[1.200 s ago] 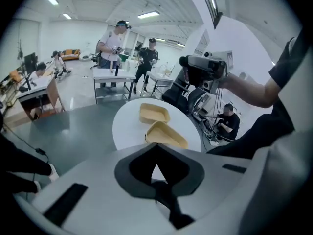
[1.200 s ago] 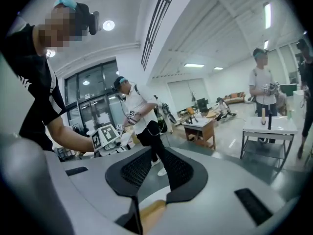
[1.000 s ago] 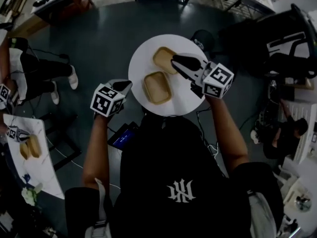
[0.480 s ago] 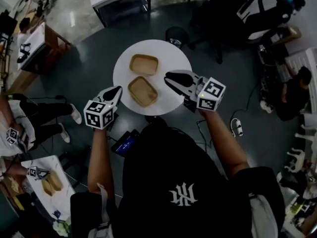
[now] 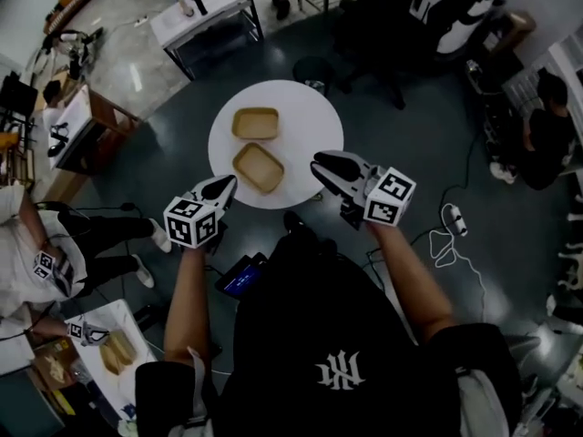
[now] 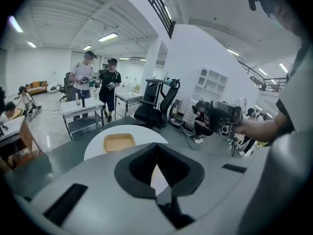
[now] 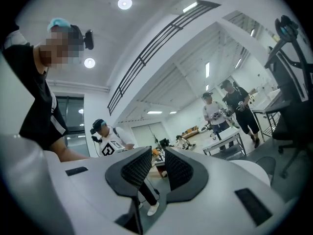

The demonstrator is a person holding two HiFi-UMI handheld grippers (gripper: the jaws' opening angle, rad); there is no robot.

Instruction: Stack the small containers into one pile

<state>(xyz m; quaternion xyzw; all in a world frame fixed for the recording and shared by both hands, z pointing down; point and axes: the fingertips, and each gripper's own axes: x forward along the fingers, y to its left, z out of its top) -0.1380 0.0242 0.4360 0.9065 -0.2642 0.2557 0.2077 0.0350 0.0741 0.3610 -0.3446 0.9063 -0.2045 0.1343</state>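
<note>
Two small tan containers are sitting on the round white table (image 5: 314,107) in the upper middle of the head view. The far container (image 5: 256,123) is lying near the top of the table. The near container (image 5: 259,167) is lying just below it, close by, with a thin gap between them. Both are facing open side up, so one looks ready to drop inside the other. They are not making one pile yet.

The person is holding one gripper on each side of the table's bottom edge, probably so either one can reach in. Neither is touching a container.

The left gripper (image 5: 226,183) is hanging at the lower left edge of the table, pointing toward the near container. Its jaws are pressed together and are pinching nothing. I think it needs to spread before it can grab a rim.

The right gripper (image 5: 319,162) is hanging at the lower right edge. Its jaws are standing a little way apart, with only air between them. Its own view is looking out at the room and the people there, not at the table.
</note>
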